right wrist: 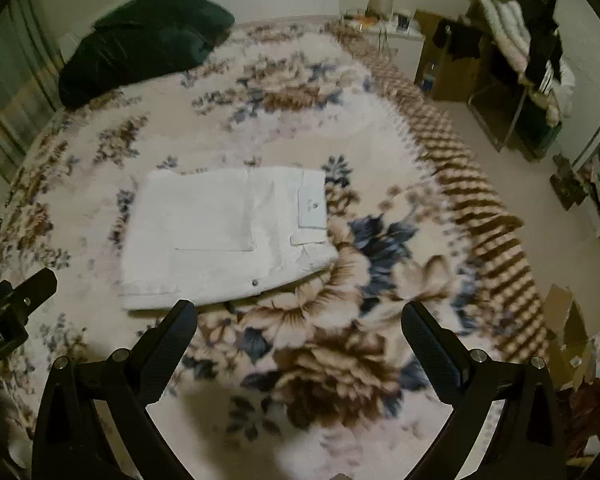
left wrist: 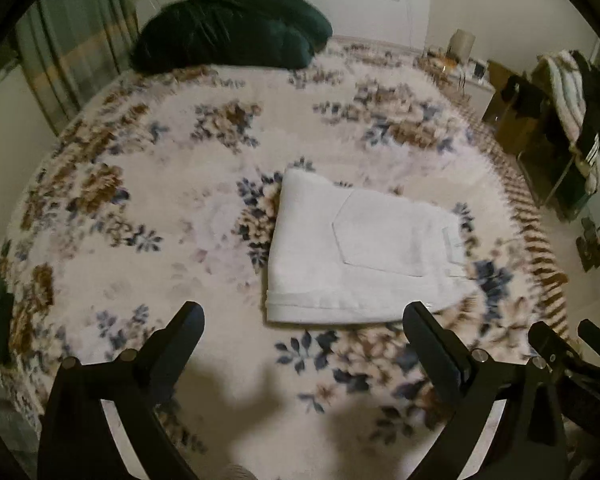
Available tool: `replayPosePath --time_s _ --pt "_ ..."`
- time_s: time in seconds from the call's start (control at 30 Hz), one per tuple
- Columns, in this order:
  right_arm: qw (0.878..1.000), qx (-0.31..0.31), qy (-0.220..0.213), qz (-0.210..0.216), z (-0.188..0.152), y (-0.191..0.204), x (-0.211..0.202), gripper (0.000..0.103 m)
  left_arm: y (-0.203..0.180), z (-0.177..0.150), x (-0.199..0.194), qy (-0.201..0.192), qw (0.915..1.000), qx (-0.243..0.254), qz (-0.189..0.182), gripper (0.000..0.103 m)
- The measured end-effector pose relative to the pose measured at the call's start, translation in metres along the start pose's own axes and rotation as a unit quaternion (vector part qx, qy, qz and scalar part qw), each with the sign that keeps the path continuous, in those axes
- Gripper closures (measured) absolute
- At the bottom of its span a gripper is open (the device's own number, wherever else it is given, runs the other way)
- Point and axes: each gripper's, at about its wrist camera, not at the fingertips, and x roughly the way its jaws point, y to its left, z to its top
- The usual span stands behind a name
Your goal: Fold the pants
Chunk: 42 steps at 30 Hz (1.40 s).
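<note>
We see the white pants [left wrist: 360,248] lying folded into a compact rectangle on the bed's floral blanket [left wrist: 172,184], near the blanket's middle and flat against it. In the left wrist view a back pocket faces up, with the waistband end toward the right; in the right wrist view the same bundle [right wrist: 224,236] shows a small label at the waistband and a metal rivet near its lower edge.

Our left gripper [left wrist: 303,320] hangs above the blanket with its fingers [left wrist: 188,328] spread wide and nothing between them; the pants sit beyond the fingertips, not touched. Our right gripper [right wrist: 299,320] is likewise above the bed, its fingers [right wrist: 420,332] spread wide and empty, with the pants off to the upper left of its fingertips. Each view catches a bit of the other gripper at its edge (the right one at the lower right of the left view, the left one at the far left of the right view).

At the head of the bed a dark green pillow [left wrist: 228,28] rests on the blanket, well apart from the pants. Beside the bed, a rack piled with clothes [right wrist: 516,40] stands against the wall.
</note>
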Motion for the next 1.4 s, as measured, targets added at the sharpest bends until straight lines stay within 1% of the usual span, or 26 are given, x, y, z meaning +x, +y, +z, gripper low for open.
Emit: replayPosePath --time_s 0.07,0.13,0.2,0.23,0.27,0.33,0.37,0.53,0.63,0.7,0.83,0.97,1.0,1.17,1.4 --pt "1.0 -0.002 -0.016 0.005 -0.005 -0.006 -0.044 0.0 -0.004 -0.005 -0.042 -0.016 0.9999 -0.002 0.003 0.001" --pt "0.999 -0.007 -0.034 0.006 -0.01 -0.009 -0.085 0.0 -0.008 -0.01 -0.074 -0.026 0.9996 -0.004 0.004 0.001" --pt "0.998 -0.013 -0.053 0.009 -0.016 -0.014 -0.129 0.0 -0.012 -0.019 -0.118 -0.045 0.999 -0.002 0.007 0.001" --pt "0.998 -0.016 -0.062 0.011 -0.02 -0.017 -0.15 0.0 -0.014 -0.022 -0.13 -0.05 0.9987 -0.001 0.008 0.001" --pt "0.997 -0.02 -0.073 0.013 -0.024 -0.02 -0.174 0.0 -0.016 -0.028 -0.153 -0.058 0.9983 -0.001 0.007 0.001" --pt "0.995 -0.023 -0.09 0.02 -0.034 -0.025 -0.217 0.0 -0.018 -0.036 -0.182 -0.066 0.9978 -0.003 0.009 0.001" --pt "0.995 -0.026 -0.096 0.025 -0.039 -0.027 -0.234 0.0 -0.02 -0.042 -0.203 -0.073 0.9973 -0.005 0.007 0.001" --pt "0.99 -0.038 -0.133 0.037 -0.066 -0.041 -0.329 0.0 -0.03 -0.063 -0.273 -0.094 0.9955 -0.01 0.012 0.001" --pt "0.987 -0.042 -0.151 0.039 -0.081 -0.047 -0.375 0.0 -0.032 -0.075 -0.308 -0.105 0.9942 -0.016 0.015 0.001" --pt "0.986 -0.045 -0.155 0.04 -0.09 -0.049 -0.402 0.0 -0.033 -0.082 -0.324 -0.107 0.9939 -0.018 0.017 0.001" --pt "0.985 -0.046 -0.162 0.036 -0.107 -0.052 -0.449 0.0 -0.035 -0.092 -0.351 -0.105 0.9942 -0.009 0.02 0.001" --pt "0.984 -0.045 -0.169 0.023 -0.12 -0.056 -0.483 0.0 -0.032 -0.098 -0.367 -0.109 0.9938 -0.008 0.02 0.001" --pt "0.985 -0.042 -0.168 0.027 -0.122 -0.057 -0.49 0.0 -0.03 -0.099 -0.371 -0.111 0.9936 -0.008 0.018 0.001" --pt "0.983 -0.045 -0.176 0.025 -0.128 -0.056 -0.513 0.0 -0.026 -0.106 -0.384 -0.121 0.9923 -0.005 0.024 0.0" --pt "0.981 -0.056 -0.183 0.023 -0.127 -0.048 -0.521 0.0 -0.021 -0.113 -0.393 -0.126 0.9915 -0.006 0.03 0.0"
